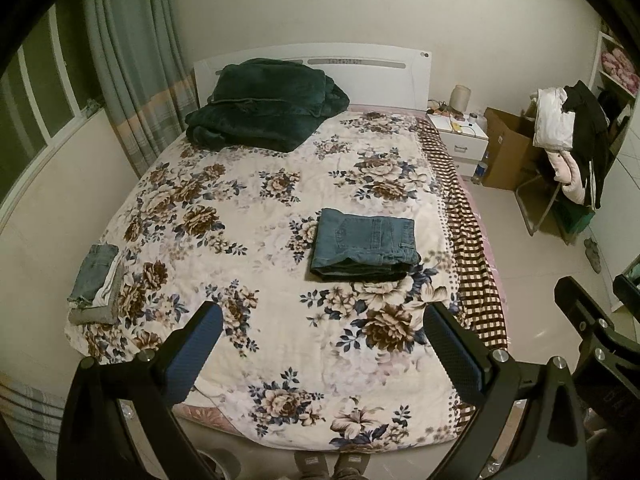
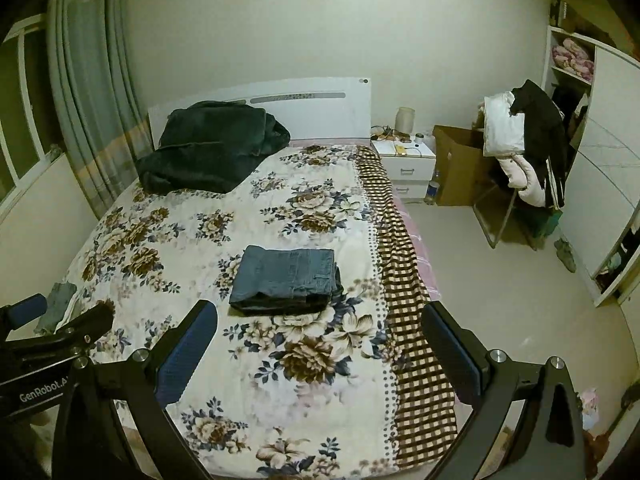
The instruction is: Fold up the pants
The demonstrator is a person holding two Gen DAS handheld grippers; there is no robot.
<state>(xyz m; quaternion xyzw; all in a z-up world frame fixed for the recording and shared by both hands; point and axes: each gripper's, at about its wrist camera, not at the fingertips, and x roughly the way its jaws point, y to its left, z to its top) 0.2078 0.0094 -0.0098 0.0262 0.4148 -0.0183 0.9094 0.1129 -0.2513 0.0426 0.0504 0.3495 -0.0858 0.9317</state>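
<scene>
a bed (image 1: 280,208) with a floral cover fills most of both views, its white headboard (image 1: 384,76) against the far wall. along its right edge runs a brown checked blanket (image 2: 404,280). a dark green blanket (image 1: 260,108) lies bundled at the far left of the bed, just in front of the headboard. to the right, on the floor side, a white nightstand (image 2: 408,164) stands beside the bed, then a cardboard box (image 2: 456,168), then a chair (image 2: 520,184) piled with white, pink and dark clothes.

the pants (image 1: 364,244), blue jeans, lie folded into a compact rectangle on the cover, right of the bed's middle and nearer the foot than the headboard. a small stack of folded clothes (image 1: 96,280) sits at the bed's near left edge, well apart from the pants.

the left gripper (image 1: 322,344) is held above the foot of the bed with its jaws spread wide and nothing between them. the right gripper (image 2: 320,340) is likewise wide open and holds nothing, with the pants lying beyond its fingertips, untouched.
</scene>
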